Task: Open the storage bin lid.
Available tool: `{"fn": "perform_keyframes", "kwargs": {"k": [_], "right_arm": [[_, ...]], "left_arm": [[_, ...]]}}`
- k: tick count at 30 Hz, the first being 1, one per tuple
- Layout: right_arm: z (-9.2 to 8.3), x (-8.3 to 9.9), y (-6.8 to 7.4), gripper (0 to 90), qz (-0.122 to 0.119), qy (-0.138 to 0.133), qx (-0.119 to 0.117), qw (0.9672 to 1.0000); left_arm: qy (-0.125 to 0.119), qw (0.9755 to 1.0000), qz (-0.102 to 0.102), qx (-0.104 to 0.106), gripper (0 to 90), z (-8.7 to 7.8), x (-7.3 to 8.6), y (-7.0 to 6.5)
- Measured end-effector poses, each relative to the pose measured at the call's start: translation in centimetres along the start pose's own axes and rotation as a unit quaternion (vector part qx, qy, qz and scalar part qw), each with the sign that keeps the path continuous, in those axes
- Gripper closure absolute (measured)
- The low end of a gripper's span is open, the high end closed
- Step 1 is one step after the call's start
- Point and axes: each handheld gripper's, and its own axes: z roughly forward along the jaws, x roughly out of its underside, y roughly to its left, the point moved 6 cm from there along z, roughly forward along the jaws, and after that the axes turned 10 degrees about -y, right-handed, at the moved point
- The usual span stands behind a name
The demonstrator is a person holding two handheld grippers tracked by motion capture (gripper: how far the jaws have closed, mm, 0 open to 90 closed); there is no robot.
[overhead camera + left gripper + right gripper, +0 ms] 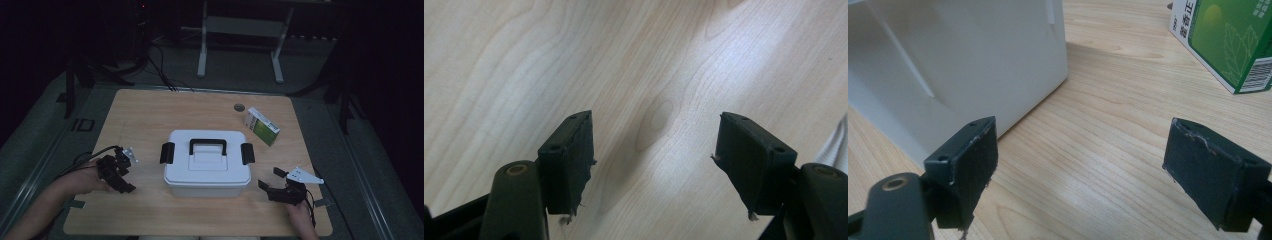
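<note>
While both of my tools rest low at the near edge of the table (150, 107), the box (207, 162) sits between them, so each hand has its own end to work from. My left gripper (116, 172) lies well to the left of the box, jaws spread wide over bare wood with nothing between them. My right gripper (272, 181) lies just off the box's right end, jaws likewise parted and empty; in the right gripper view the box wall (958, 65) stands ahead and left of the jaws, near but apart.

The box is white moulded plastic, smooth and rigid, with rounded corners and a faint rib on its side. Its lid carries a black handle (208, 145) lying flat at centre, and a black latch at each end: one (167, 152) toward my left gripper, one (247, 153) toward my right. Both appear clipped down.

Beyond my right gripper lies a carton (262, 126), green and white printed card, sharp-edged, with a barcode on one end.

The table is pale wood grain, matt. The jaw pads (973, 170) are black, flat, frayed at the edges.
</note>
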Motion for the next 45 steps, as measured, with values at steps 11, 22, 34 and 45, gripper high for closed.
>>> {"fn": "perform_keyframes", "kwargs": {"k": [11, 22, 34, 45], "right_arm": [[0.0, 0.0, 0.2, 13.9, -0.002, 0.004, -0.008, 1.0], [0.1, 0.1, 0.1, 13.8, -0.003, 0.005, -0.007, 1.0], [0.1, 0.2, 0.2, 13.9, -0.003, 0.009, -0.012, 0.9999], [0.1, 0.2, 0.3, 13.8, -0.001, 0.008, -0.017, 0.9998]], "left_arm": [[-0.009, 0.9994, 0.028, -0.018, 31.9, -3.9, -3.5, 0.0], [-0.011, 0.9962, 0.084, -0.02, 32.1, -7.0, -8.2, -1.5], [-0.023, 0.9926, 0.118, -0.013, 33.0, -7.4, -12.9, -2.5], [-0.008, 0.9888, 0.148, -0.011, 33.0, -6.3, -16.9, -3.3]]}}
